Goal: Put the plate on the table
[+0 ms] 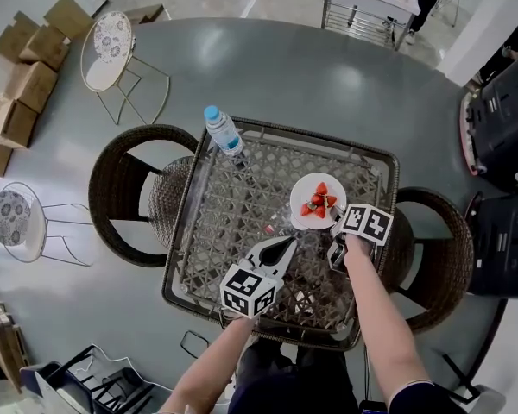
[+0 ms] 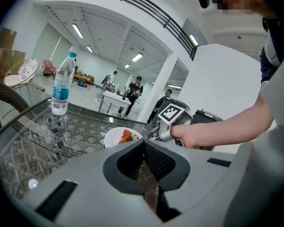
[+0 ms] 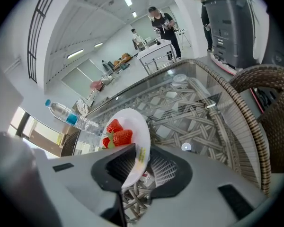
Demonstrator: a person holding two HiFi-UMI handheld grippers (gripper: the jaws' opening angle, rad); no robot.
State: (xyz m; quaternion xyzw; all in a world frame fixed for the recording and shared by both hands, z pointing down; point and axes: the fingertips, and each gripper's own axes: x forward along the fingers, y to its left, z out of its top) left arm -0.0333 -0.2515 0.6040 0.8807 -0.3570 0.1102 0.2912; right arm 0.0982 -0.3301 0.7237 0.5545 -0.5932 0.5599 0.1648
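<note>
A white plate point(image 1: 318, 201) with several strawberries point(image 1: 319, 202) is over the right half of the glass-topped wicker table point(image 1: 233, 210). My right gripper point(image 1: 337, 229) is shut on the plate's near rim. In the right gripper view the plate point(image 3: 128, 131) runs edge-on between the jaws of that gripper point(image 3: 139, 151). I cannot tell whether the plate rests on the glass. My left gripper point(image 1: 287, 244) hovers over the table's front middle, shut and holding nothing. In the left gripper view its tips point(image 2: 143, 144) meet, and the plate point(image 2: 122, 137) lies beyond them.
A water bottle point(image 1: 224, 131) stands at the table's far left edge. Dark wicker chairs flank the table on the left point(image 1: 134, 192) and right point(image 1: 433, 257). A white wire chair point(image 1: 112, 46) and cardboard boxes point(image 1: 30, 67) are further left. A black machine point(image 1: 501, 128) stands on the right.
</note>
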